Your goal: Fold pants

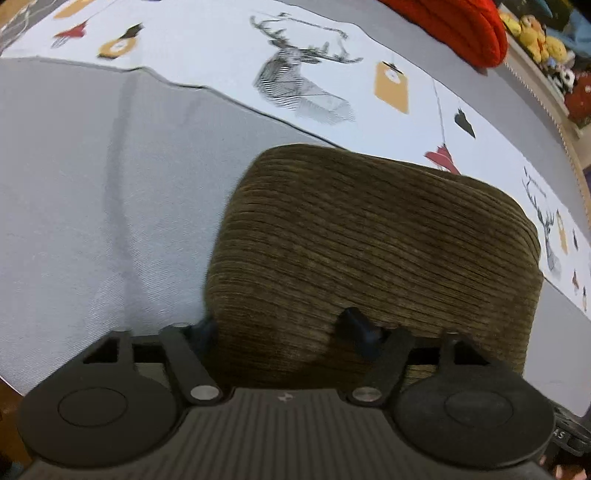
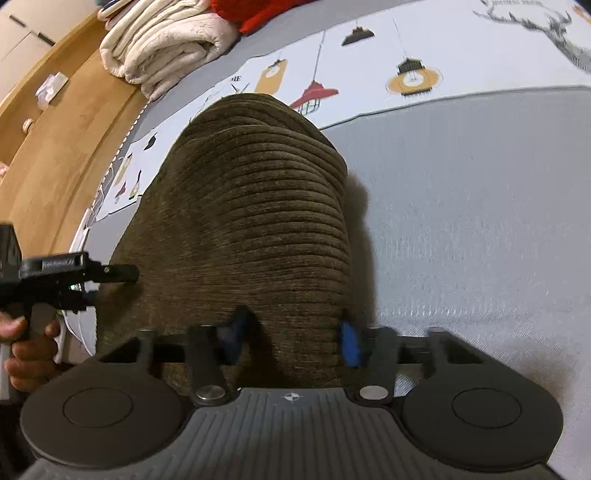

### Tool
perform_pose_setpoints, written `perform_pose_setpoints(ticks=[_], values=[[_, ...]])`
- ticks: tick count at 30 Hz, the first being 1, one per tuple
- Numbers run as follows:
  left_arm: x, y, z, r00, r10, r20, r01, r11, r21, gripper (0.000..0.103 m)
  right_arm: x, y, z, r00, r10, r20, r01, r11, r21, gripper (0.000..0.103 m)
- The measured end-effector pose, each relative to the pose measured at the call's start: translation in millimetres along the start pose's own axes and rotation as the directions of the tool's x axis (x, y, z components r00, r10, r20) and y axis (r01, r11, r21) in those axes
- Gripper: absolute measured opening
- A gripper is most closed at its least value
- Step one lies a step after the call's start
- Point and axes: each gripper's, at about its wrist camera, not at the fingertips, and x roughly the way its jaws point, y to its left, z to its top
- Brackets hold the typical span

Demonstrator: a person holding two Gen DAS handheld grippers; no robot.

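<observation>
The brown corduroy pants (image 1: 369,240) lie folded into a thick bundle on the grey bed sheet (image 1: 92,203). My left gripper (image 1: 281,326) points steeply down at the bundle's near left corner. One finger stands beside the left edge and the other rests on top of the cloth, with the jaws apart and fabric between them. In the right wrist view the pants (image 2: 251,206) rise as a ribbed mound. My right gripper (image 2: 292,336) is at their near right edge, both pads pressing on a ridge of corduroy. A person's hand (image 2: 26,343) holds the left gripper at the far left.
A white printed cover (image 1: 295,74) with deer and lamps lies behind the pants. A cream folded blanket (image 2: 166,40) and a red knit item (image 1: 454,26) sit at the bed's far end. Plush toys (image 1: 535,33) fill a shelf. A wooden frame (image 2: 74,140) runs along the bed.
</observation>
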Motion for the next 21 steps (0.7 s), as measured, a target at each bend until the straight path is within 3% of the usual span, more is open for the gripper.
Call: perform_pose_setpoints(ticks=[3, 5, 8, 12, 14, 16, 17, 18, 19, 20, 21], values=[[-2, -37, 7, 1.000, -0.003, 0.011, 0.002, 0.998, 0.059, 0.053, -21, 2, 9, 0.998, 0.003, 0.070, -0.001, 1.000, -0.027, 0.030], [0, -63, 9, 0.996, -0.089, 0.019, 0.088, 0.994, 0.070, 0.046, -47, 2, 21, 0.991, -0.020, 0.133, 0.027, 0.999, -0.046, 0.029], [-2, -114, 10, 0.969, -0.243, 0.039, 0.237, 0.964, 0.124, 0.040, -101, -19, 45, 0.970, -0.086, 0.229, 0.094, 0.995, -0.025, 0.028], [-4, -188, -4, 0.936, -0.349, 0.041, 0.326, 0.907, 0.267, 0.033, -174, -47, 64, 0.925, -0.205, 0.321, 0.247, 0.964, -0.097, 0.027], [7, -217, -16, 0.943, -0.332, -0.020, 0.320, 0.889, 0.326, 0.032, -199, -63, 65, 0.900, -0.268, 0.344, 0.332, 0.932, -0.145, 0.029], [23, -239, -30, 0.967, -0.246, -0.073, 0.254, 0.883, 0.395, 0.028, -206, -99, 66, 0.882, -0.369, 0.293, 0.415, 0.903, -0.111, 0.037], [29, -247, -36, 0.985, -0.164, -0.061, 0.174, 0.881, 0.440, 0.027, -202, -120, 67, 0.876, -0.431, 0.216, 0.455, 0.887, -0.078, 0.036], [31, -252, -40, 0.994, -0.105, -0.026, 0.104, 0.876, 0.471, 0.027, -196, -142, 66, 0.857, -0.505, 0.102, 0.511, 0.858, -0.049, 0.035], [29, -254, -42, 0.997, -0.076, 0.016, 0.059, 0.871, 0.488, 0.027, -192, -159, 64, 0.814, -0.581, 0.013, 0.581, 0.813, -0.041, 0.034], [24, -255, -42, 0.995, -0.081, 0.054, 0.045, 0.873, 0.486, 0.027, -196, -170, 62, 0.777, -0.630, 0.002, 0.630, 0.776, -0.039, 0.034], [16, -255, -41, 0.990, -0.119, 0.079, 0.068, 0.879, 0.473, 0.027, -205, -173, 60, 0.777, -0.629, 0.039, 0.630, 0.776, -0.034, 0.034]])
